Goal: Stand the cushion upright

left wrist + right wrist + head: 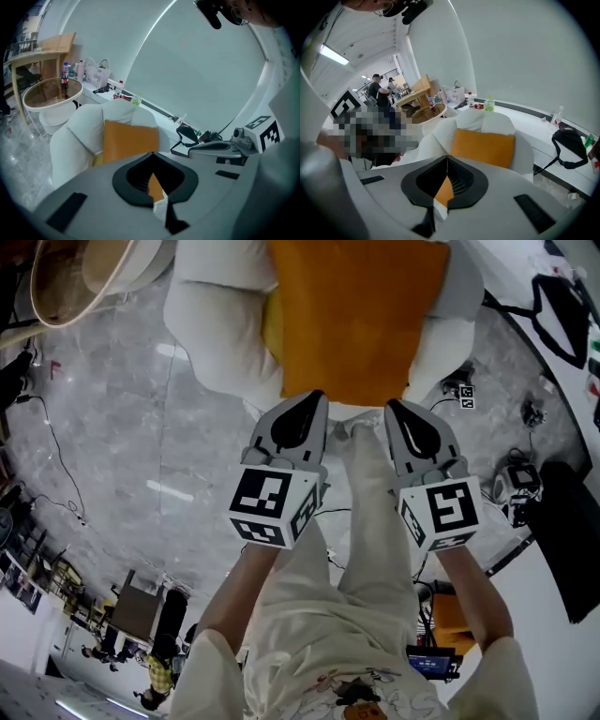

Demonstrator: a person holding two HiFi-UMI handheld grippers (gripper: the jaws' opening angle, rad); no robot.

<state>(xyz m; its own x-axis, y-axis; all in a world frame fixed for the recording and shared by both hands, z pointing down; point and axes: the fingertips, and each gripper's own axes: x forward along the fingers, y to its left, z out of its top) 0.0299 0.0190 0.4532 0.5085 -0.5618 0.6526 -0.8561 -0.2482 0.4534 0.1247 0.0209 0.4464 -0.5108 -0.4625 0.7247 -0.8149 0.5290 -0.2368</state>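
Note:
An orange cushion [356,315] rests in a white armchair [220,334], leaning against its backrest. It shows in the left gripper view [129,140] and the right gripper view [485,146] too. A yellow edge [272,329] peeks out at its left side. My left gripper [315,396] and right gripper [391,403] are side by side just short of the cushion's near edge, both shut and empty. Whether they touch the cushion I cannot tell. Seen along the jaws, the left gripper [151,153] and right gripper [447,157] point at the chair.
A round glass-top side table [84,273] stands left of the armchair, with a bottle [64,83] on it. Cables and small devices [520,484] lie on the marble floor at right. A black bag [569,140] sits on a white ledge. People stand far back [379,89].

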